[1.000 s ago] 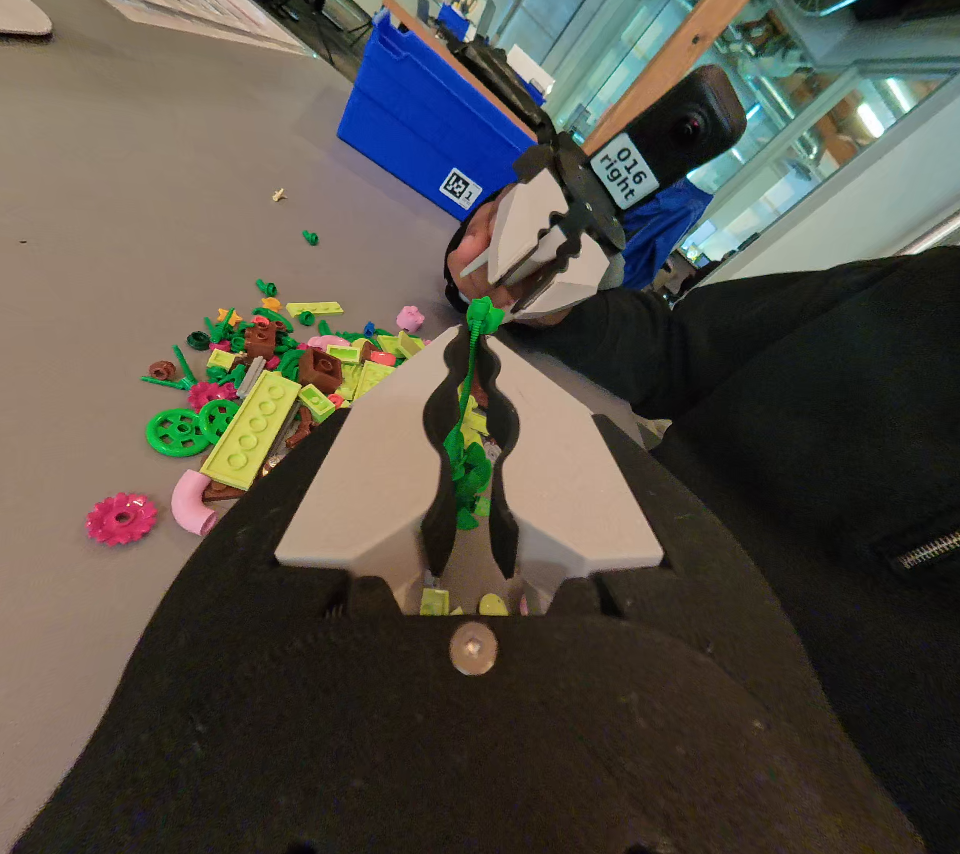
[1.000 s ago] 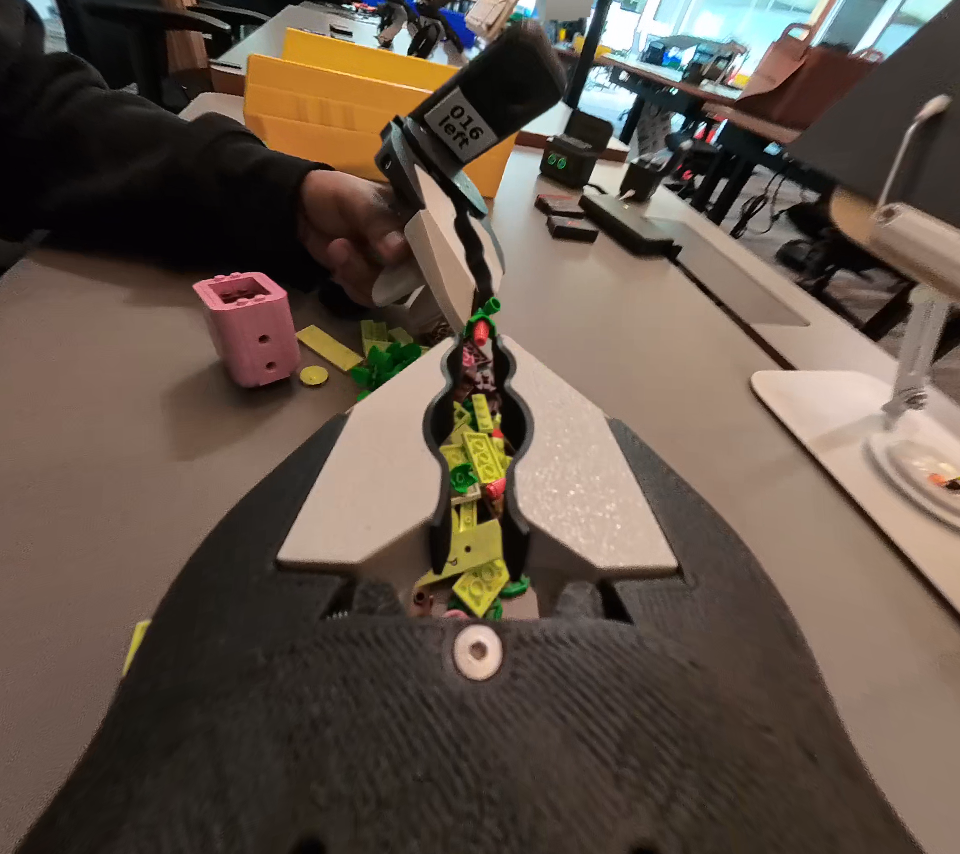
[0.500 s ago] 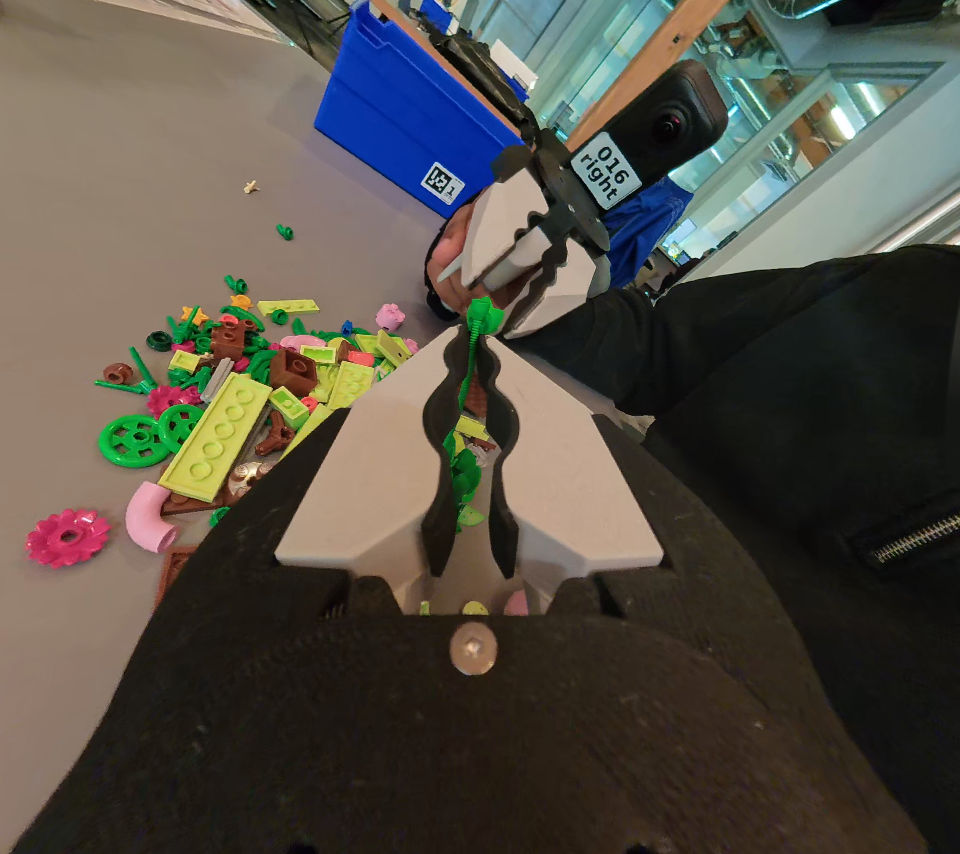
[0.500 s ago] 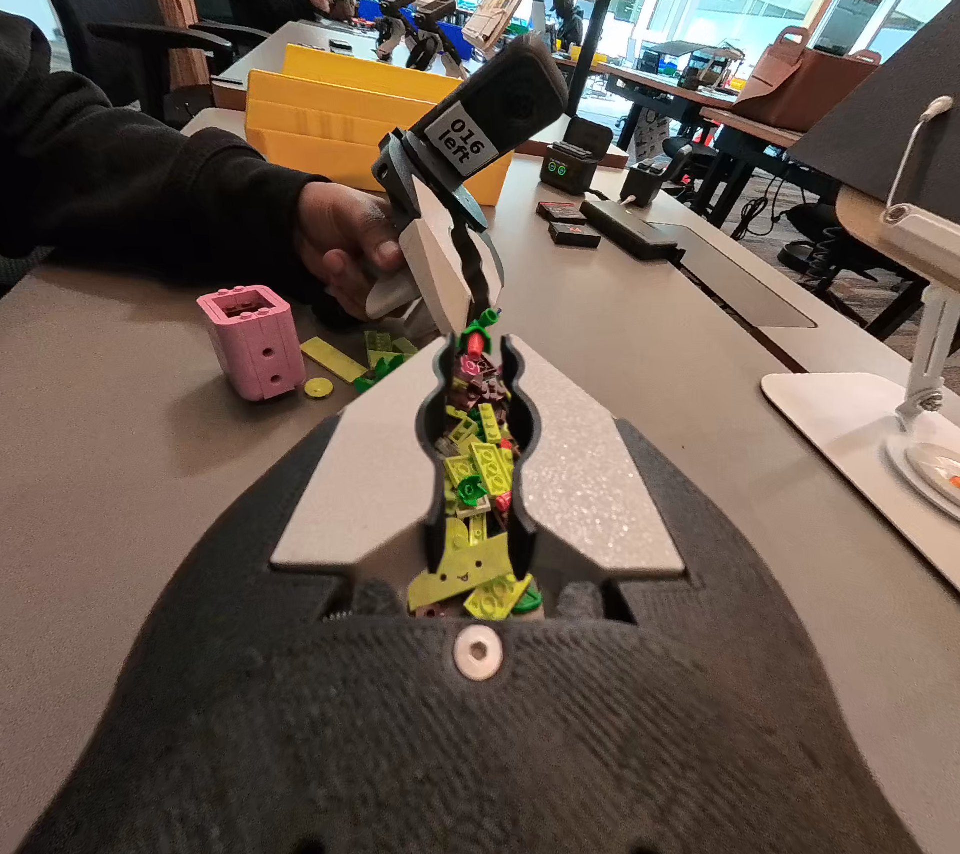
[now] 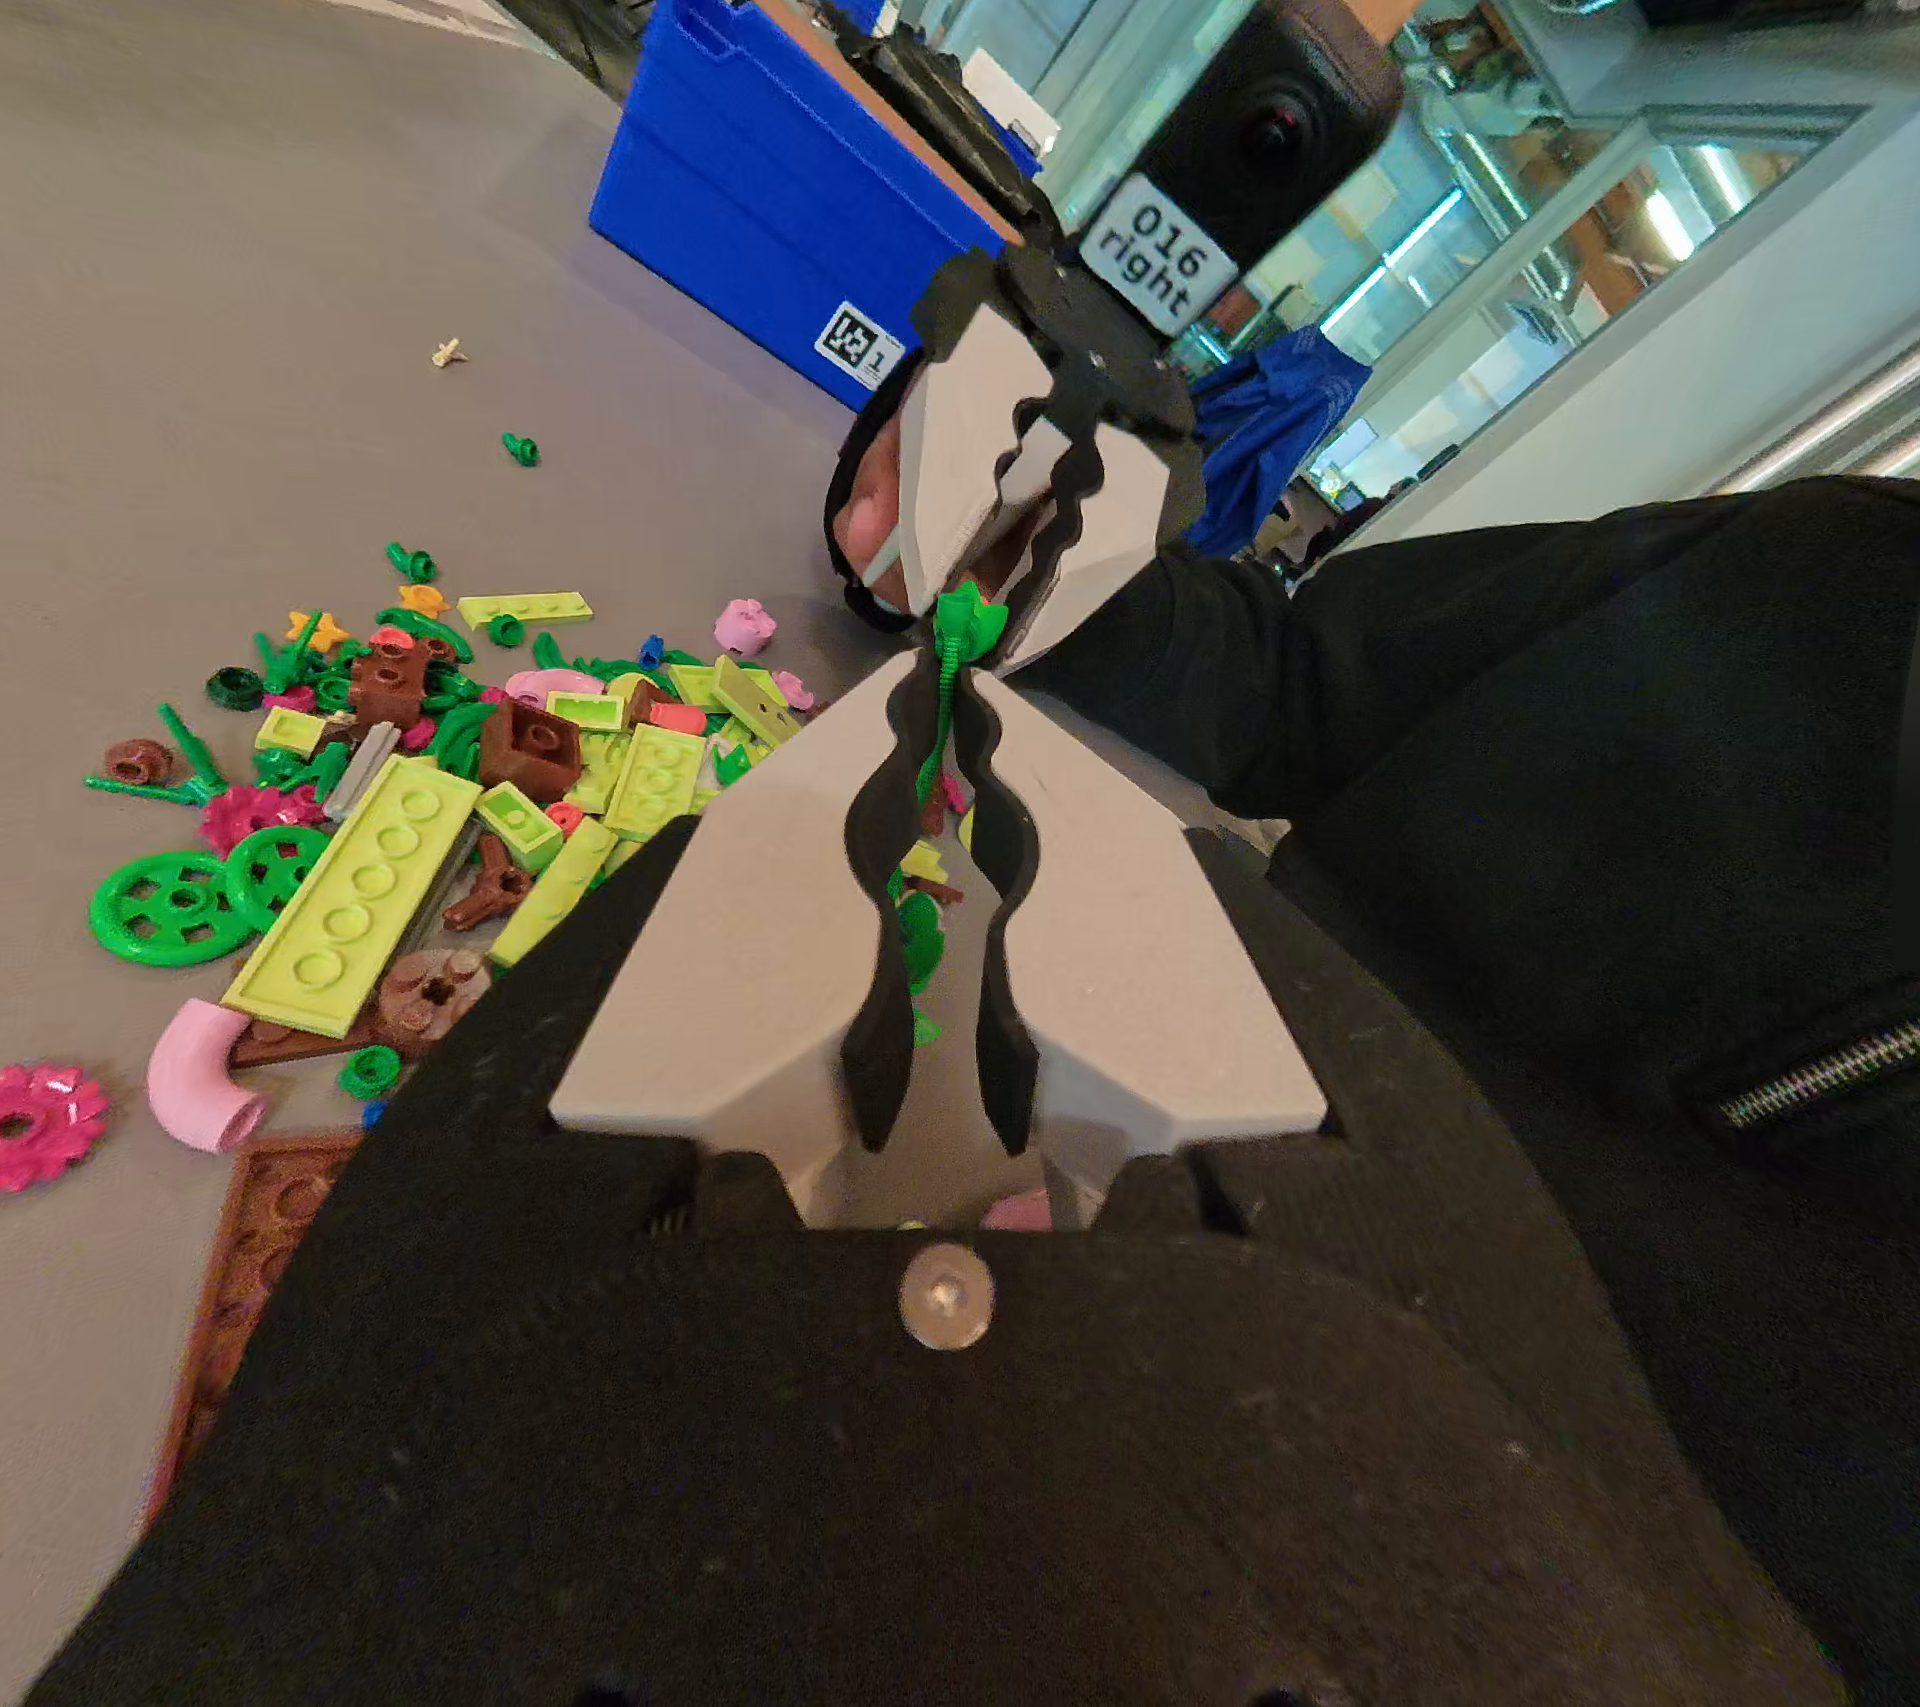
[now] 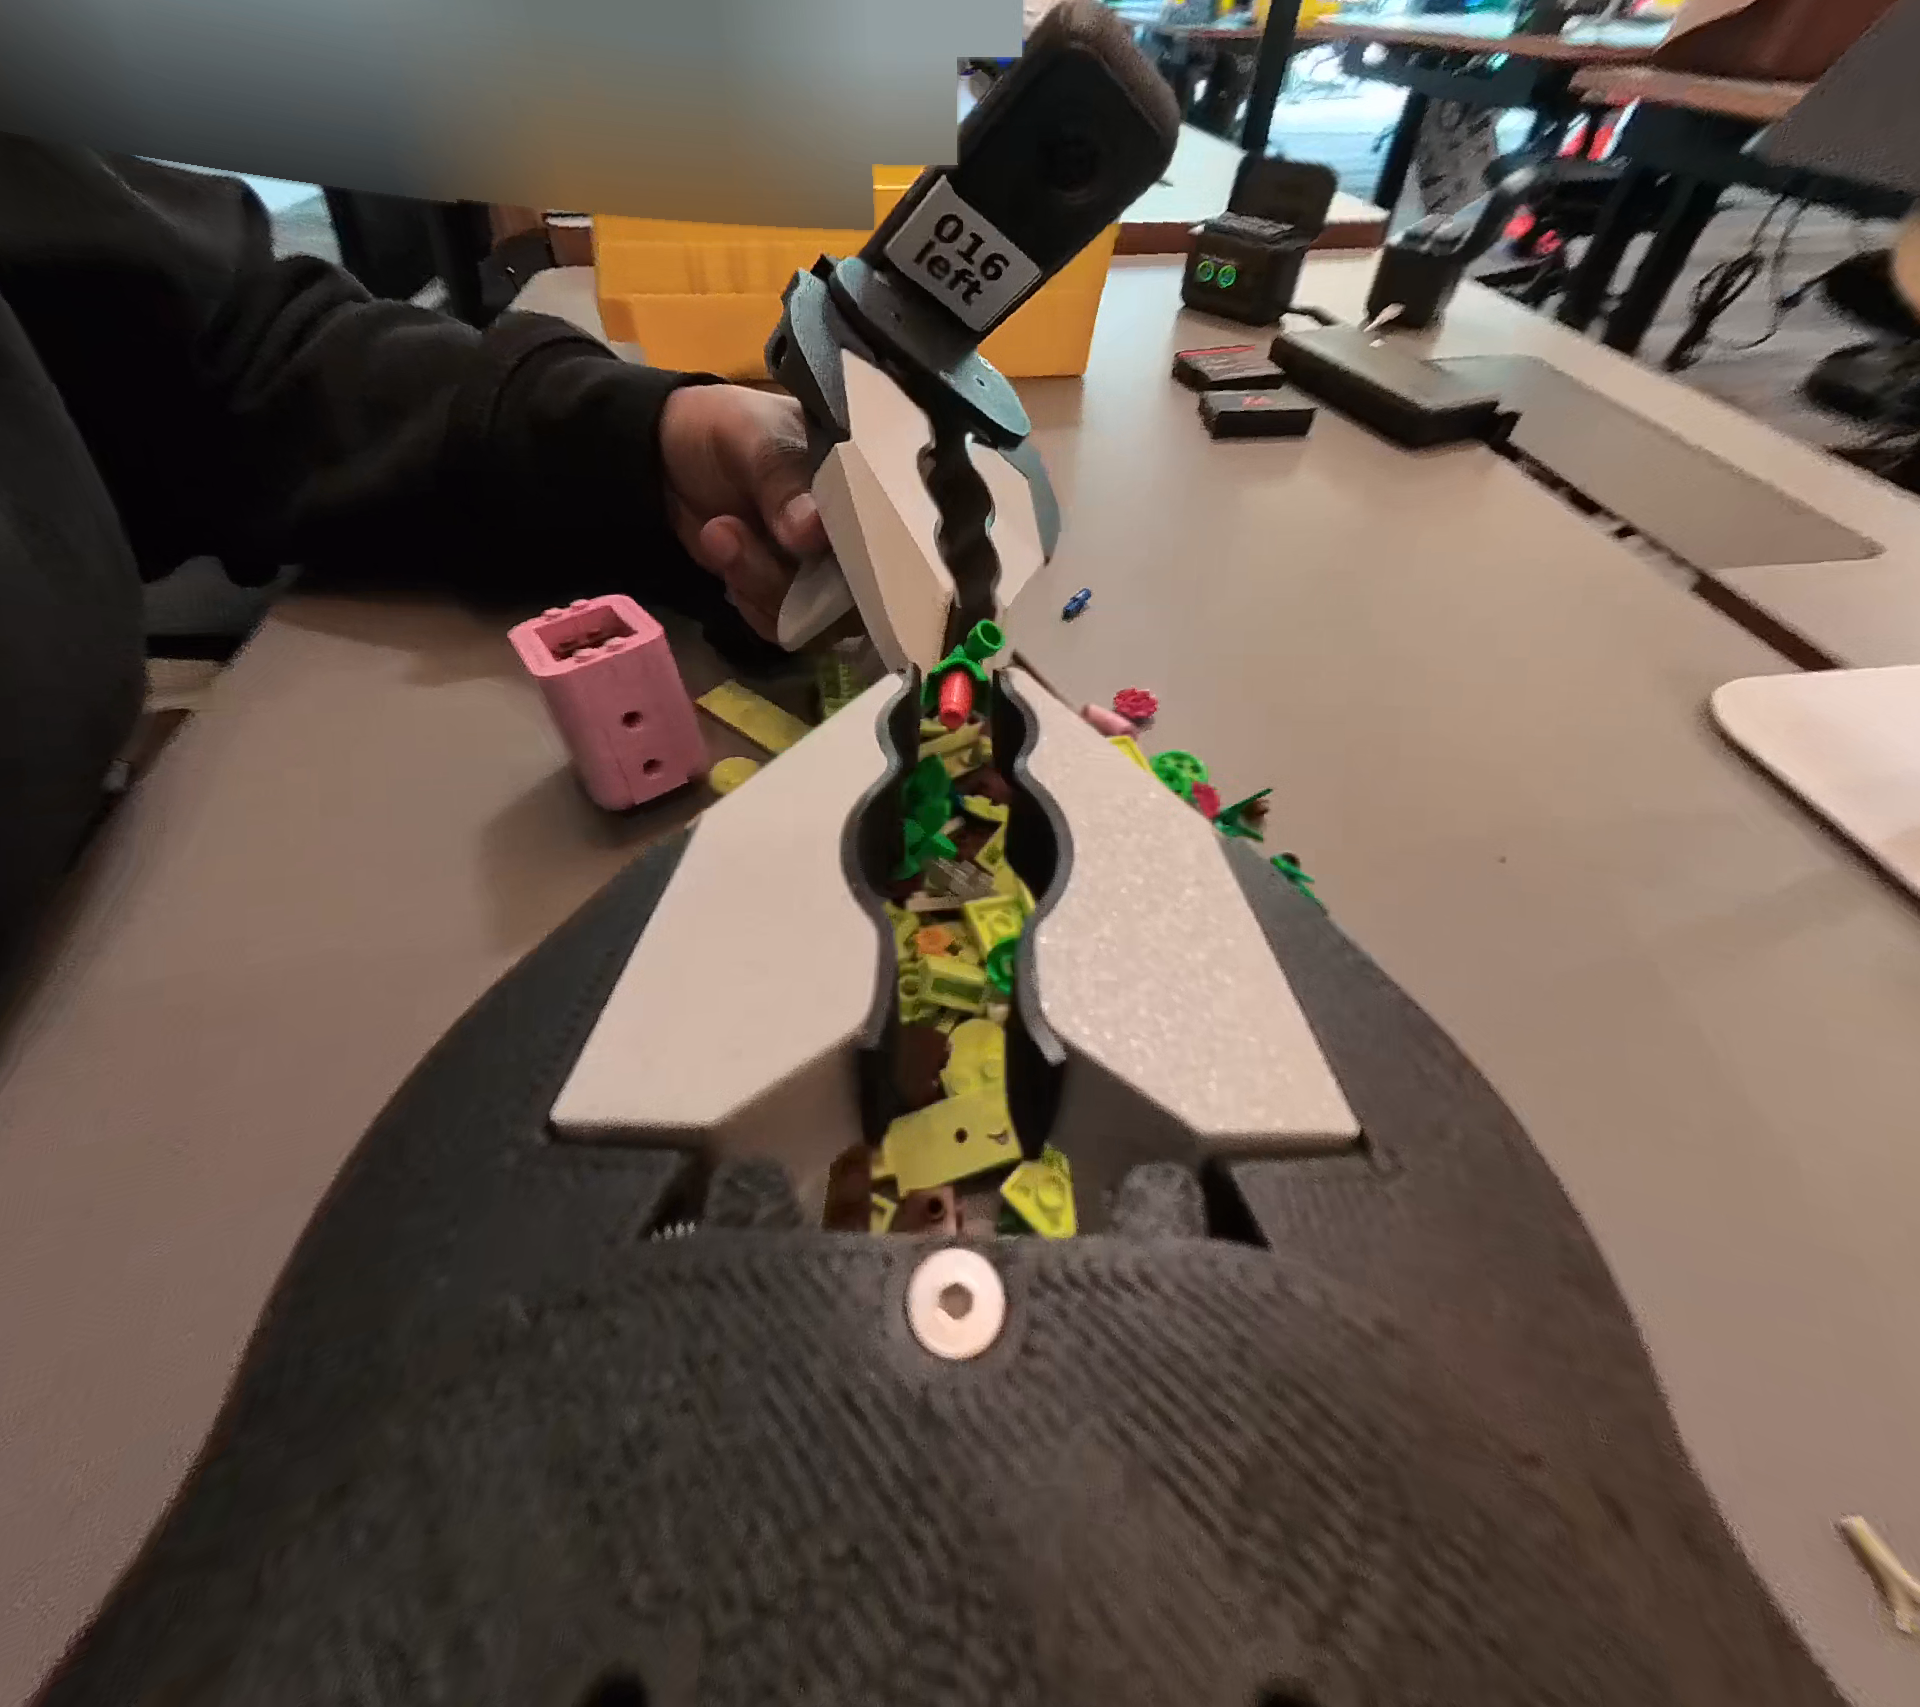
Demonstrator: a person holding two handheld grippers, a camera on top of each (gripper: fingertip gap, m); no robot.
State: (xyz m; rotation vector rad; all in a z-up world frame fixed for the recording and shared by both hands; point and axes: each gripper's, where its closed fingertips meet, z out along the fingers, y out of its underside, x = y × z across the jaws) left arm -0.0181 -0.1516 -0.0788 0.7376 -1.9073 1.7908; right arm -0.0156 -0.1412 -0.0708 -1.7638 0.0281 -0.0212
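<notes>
My left gripper [image 5: 951, 670] is shut on a thin green stem [image 5: 940, 722] that runs back between its fingers, with a green bud-like end [image 5: 968, 618] at the tips. My right gripper [image 6: 954, 681] is shut on a small red piece [image 6: 954, 699] capped by a green part [image 6: 980, 647]. The two grippers meet tip to tip above the table, so the green and red parts touch. The left gripper also shows in the right wrist view [image 6: 971, 618]. Whether the parts are joined is hidden by the fingers.
A pile of loose green, lime, brown and pink bricks [image 5: 416, 826] lies on the grey table below. A blue bin [image 5: 748, 203] stands behind it, and a brown plate [image 5: 260, 1242] is near. A pink block [image 6: 608, 701], a yellow bin [image 6: 727, 286] and a white base [image 6: 1829, 753] also stand here. The tips of both grippers are at nearly the same place. The pink block [image 6: 608, 701] is about equally far from each gripper, around 10 cm.
Both grippers stay tip to tip with the same hold. The pair has drifted a little over the pile, and the right wrist view has swung and come closer to the left gripper.
</notes>
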